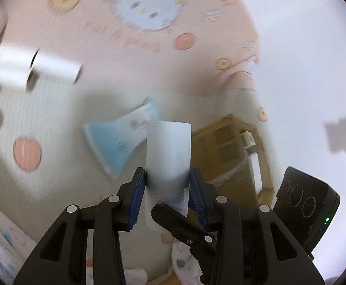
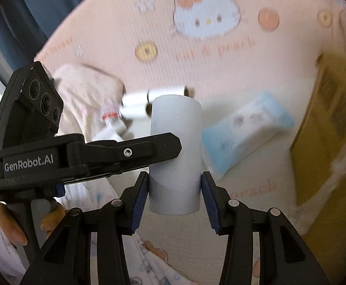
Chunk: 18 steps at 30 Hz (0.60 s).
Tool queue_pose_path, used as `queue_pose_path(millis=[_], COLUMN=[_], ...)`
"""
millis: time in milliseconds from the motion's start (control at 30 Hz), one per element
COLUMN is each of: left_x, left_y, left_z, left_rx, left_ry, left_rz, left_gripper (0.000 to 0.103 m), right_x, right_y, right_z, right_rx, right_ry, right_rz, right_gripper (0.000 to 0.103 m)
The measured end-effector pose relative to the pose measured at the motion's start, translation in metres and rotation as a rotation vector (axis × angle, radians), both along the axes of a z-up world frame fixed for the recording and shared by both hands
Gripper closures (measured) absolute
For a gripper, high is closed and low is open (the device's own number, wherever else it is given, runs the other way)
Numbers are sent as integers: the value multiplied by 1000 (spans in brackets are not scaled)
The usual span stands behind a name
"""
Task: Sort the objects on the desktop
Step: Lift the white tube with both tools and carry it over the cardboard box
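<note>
Over the pink cartoon-cat sheet (image 2: pixel 220 71), both my left tool (image 1: pixel 167 190) and right tool (image 2: pixel 174 191) pinch one pale grey cardboard tube (image 2: pixel 175 152) in midair; it looks light, hollow, crushable, so I'd grip gently near its end.

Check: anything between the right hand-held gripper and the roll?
Nothing. The roll sits between the fingers of the right hand-held gripper; clamping unclear. The left hand-held gripper grips the same roll, one finger lying across its left side.
</note>
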State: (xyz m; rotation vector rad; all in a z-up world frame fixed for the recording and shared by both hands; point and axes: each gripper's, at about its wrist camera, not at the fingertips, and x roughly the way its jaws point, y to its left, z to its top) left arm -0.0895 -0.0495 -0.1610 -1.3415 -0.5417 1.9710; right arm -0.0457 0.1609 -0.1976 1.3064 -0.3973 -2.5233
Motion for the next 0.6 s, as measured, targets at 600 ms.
queue_pose_path(millis=[600], left_x=[6], left_y=[99], left_z=[77], left_rx=[-26], left_ry=[157], left_rz=[-186], left_gripper=[61], right_x=[28], right_y=[76], right_z=[83], right_rx=[20], right_ry=[176], right_rz=[-129], right_gripper=[60])
